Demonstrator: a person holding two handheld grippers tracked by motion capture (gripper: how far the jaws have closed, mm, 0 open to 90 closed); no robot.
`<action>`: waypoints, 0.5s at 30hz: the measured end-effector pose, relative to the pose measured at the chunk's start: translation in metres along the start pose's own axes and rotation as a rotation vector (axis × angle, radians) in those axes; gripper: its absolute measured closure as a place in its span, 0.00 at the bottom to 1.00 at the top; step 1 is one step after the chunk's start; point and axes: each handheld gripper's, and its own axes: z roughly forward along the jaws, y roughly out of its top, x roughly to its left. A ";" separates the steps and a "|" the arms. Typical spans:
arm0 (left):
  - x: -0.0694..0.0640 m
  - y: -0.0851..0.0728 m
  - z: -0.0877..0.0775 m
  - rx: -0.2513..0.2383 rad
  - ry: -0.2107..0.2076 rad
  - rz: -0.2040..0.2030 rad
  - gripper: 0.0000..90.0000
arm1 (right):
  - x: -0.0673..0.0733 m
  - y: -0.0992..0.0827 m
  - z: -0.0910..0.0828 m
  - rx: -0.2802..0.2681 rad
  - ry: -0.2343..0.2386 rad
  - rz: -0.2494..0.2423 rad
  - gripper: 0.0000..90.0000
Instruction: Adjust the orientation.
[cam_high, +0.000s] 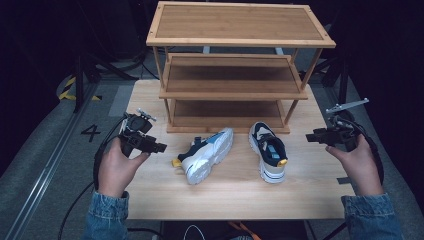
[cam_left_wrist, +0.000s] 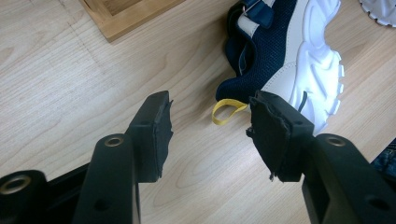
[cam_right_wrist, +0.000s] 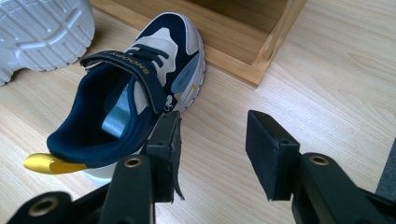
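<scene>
At the left edge of the surface (cam_high: 150, 200), the left hand-held gripper (cam_high: 159, 147) is held level in the person's left hand (cam_high: 117, 167), its jaws pointing right toward the shoes. In the left gripper view the jaws stand spread with bare wood between the pads; nothing is pinched. Just beyond them lies the yellow heel loop (cam_left_wrist: 228, 111) of the left shoe (cam_high: 206, 152), close to the right-hand pad but apart from it.

The left shoe lies tipped on its side near the middle of the surface, its white sole (cam_high: 200, 167) turned toward the near edge and its toe pointing to the far right, toward the rack. Just to its right, close but not touching, the right shoe (cam_high: 268, 150) stands upright on its sole, toe toward the rack and heel with a yellow tab (cam_high: 282, 162) toward the near edge. It is navy and cream with a strap across the top.

Behind both shoes, on the far half of the surface, stands a three-tier wooden shoe rack (cam_high: 235, 70); its shelves carry nothing.

At the right edge, the right hand-held gripper (cam_high: 311, 136) is held in the person's right hand (cam_high: 357, 165), jaws pointing left toward the right shoe. In the right gripper view its jaws are spread as well, with only wood between them; the right shoe's side lies just beyond the left-hand pad, and whether they touch cannot be told.
</scene>
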 end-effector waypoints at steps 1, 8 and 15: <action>0.000 0.000 0.000 0.000 0.000 0.000 0.55 | 0.000 0.000 0.000 0.000 0.000 0.000 0.63; -0.008 0.005 0.001 0.000 -0.019 0.018 0.56 | 0.001 -0.003 -0.001 -0.001 0.002 0.001 0.61; -0.014 0.009 0.006 0.019 -0.038 0.041 0.60 | 0.005 -0.003 0.003 0.011 0.007 -0.009 0.60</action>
